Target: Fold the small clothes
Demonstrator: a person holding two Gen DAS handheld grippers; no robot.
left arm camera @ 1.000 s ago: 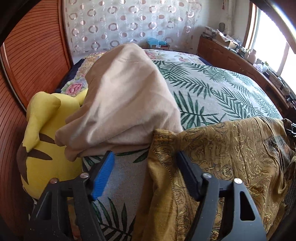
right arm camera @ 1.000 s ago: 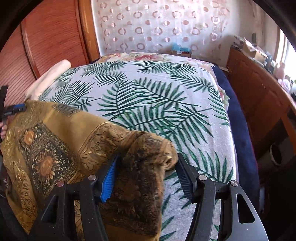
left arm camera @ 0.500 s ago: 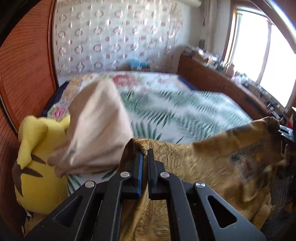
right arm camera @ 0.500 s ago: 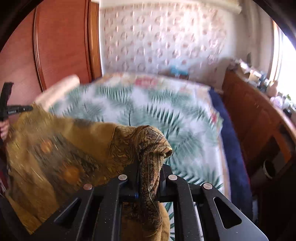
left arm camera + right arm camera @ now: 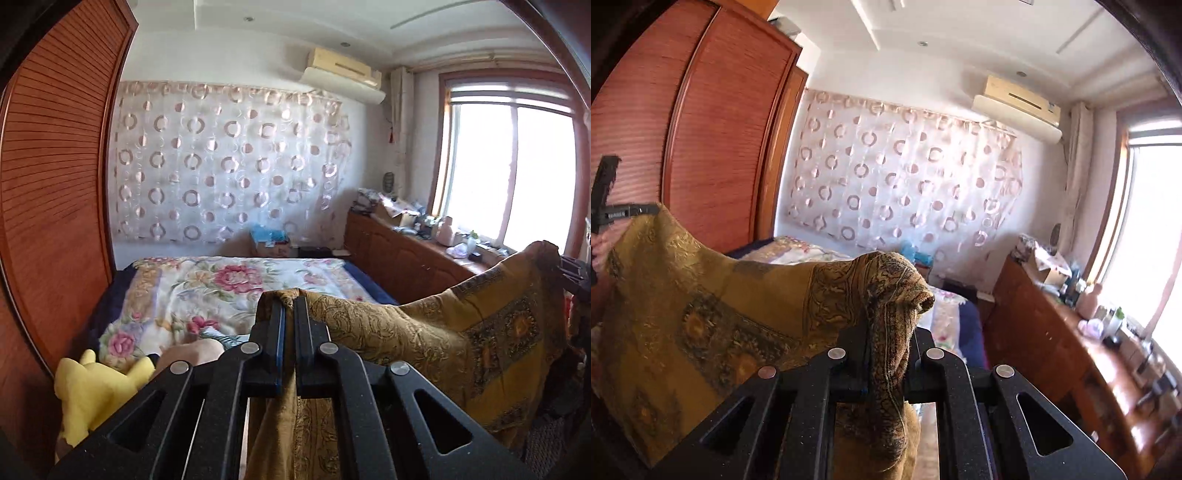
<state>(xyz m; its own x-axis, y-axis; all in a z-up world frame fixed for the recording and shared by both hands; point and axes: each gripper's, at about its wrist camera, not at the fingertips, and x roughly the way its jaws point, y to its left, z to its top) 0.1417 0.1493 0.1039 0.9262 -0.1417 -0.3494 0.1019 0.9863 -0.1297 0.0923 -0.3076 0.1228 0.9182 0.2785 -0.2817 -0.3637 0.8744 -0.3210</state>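
Both tongs clamped on gold patterned cloth [image 5: 424, 332], one corner each: left gripper [image 5: 289, 332], right gripper [image 5: 886, 339]. Cloth hangs stretched between them, raised above the bed [image 5: 229, 288]. Only the left view shows the yellow plush [image 5: 92, 391] at the bed's near-left edge; only the right view shows the wardrobe [image 5: 713, 129] left of the bed.

Cloth [image 5: 424, 332] hangs between both grippers (above the bed [image 5: 229, 288]).
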